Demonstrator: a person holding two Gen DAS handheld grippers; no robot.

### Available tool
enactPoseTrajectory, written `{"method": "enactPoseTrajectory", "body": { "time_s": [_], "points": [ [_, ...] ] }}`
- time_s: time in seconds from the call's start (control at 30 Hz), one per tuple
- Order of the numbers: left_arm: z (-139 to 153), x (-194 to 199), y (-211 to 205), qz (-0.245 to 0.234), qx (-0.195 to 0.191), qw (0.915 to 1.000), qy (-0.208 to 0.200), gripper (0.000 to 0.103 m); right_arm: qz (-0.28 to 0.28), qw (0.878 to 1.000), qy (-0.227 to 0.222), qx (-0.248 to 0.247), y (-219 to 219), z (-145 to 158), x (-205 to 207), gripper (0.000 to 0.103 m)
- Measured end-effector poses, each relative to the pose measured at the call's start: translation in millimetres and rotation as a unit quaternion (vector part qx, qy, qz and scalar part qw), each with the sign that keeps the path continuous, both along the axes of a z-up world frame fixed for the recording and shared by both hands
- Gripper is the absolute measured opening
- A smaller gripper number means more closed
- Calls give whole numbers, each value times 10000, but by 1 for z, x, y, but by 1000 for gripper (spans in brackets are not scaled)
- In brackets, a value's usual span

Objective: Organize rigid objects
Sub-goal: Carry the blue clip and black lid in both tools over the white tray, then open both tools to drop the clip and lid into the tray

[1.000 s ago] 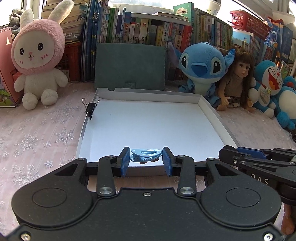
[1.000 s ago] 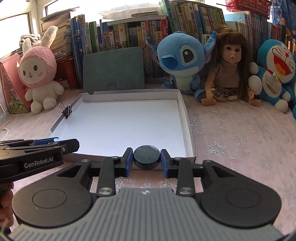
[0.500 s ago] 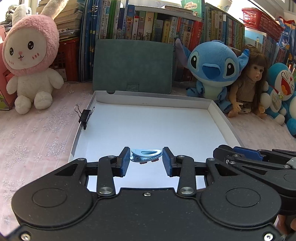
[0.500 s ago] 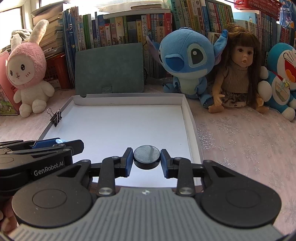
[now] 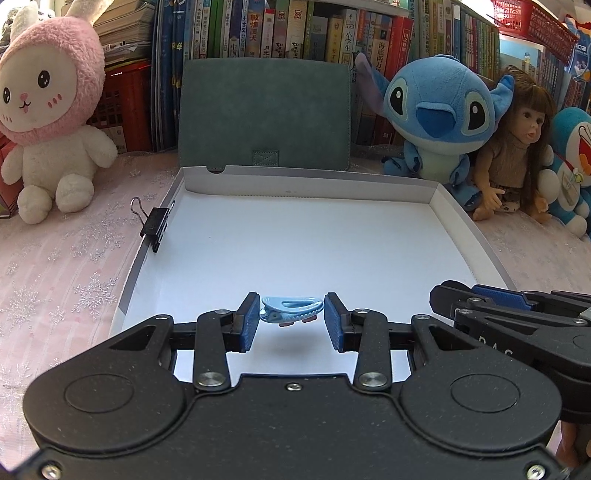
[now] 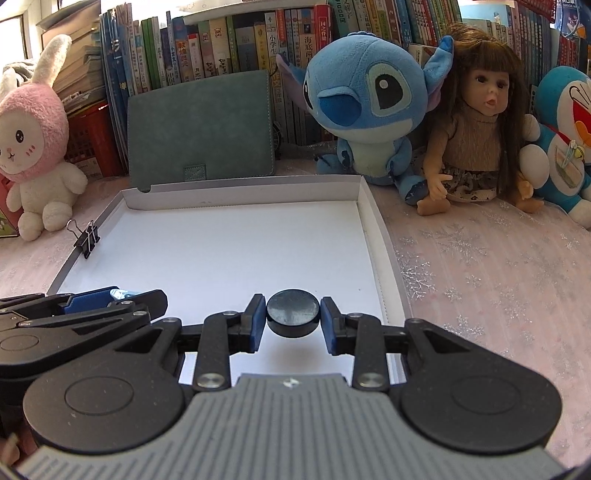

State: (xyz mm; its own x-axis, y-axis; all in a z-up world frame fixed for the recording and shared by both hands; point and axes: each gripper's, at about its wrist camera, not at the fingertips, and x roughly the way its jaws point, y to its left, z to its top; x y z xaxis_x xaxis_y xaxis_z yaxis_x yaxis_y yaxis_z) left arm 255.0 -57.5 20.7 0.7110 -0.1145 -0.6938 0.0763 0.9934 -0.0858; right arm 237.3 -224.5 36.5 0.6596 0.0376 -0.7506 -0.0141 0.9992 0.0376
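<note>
I am looking across a surface [image 5: 55,295] covered in a pale pink cloth with silver snowflakes, and the shallow white box lid [image 5: 476,236] lies flat on it in the middle. Everything else I place from that lid. Behind its far wall a grey-green folder [image 5: 264,110] stands upright against a long row of books [image 5: 295,29]. Beyond the lid's left rim sits a pink-hooded plush rabbit [image 5: 48,110], with a red crate [image 5: 122,107] behind it. Past the far right corner sit a blue Stitch plush [image 5: 439,114], a long-haired doll [image 5: 517,147] and a Doraemon plush [image 5: 570,162] — all in a row on the cloth. A black binder clip [image 5: 155,223] is clamped on the lid's left rim.

My left gripper [image 5: 291,321] hangs over the lid's near end, jaws pinching a light blue hair clip [image 5: 291,308] by its two ends, clear of the white floor. My right gripper [image 6: 293,321] is beside it over the same near end, towards the right rim — its jaws pinch a round black disc [image 6: 293,312], held above the floor.
</note>
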Motion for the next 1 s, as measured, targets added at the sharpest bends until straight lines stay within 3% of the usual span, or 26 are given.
{"method": "enactPoseTrajectory", "body": {
  "time_s": [1.0],
  "points": [
    [-12, 2, -6, -54, 226, 9997, 35, 36, 4, 9997, 242, -65, -2, -19, 8, 37]
  ]
}}
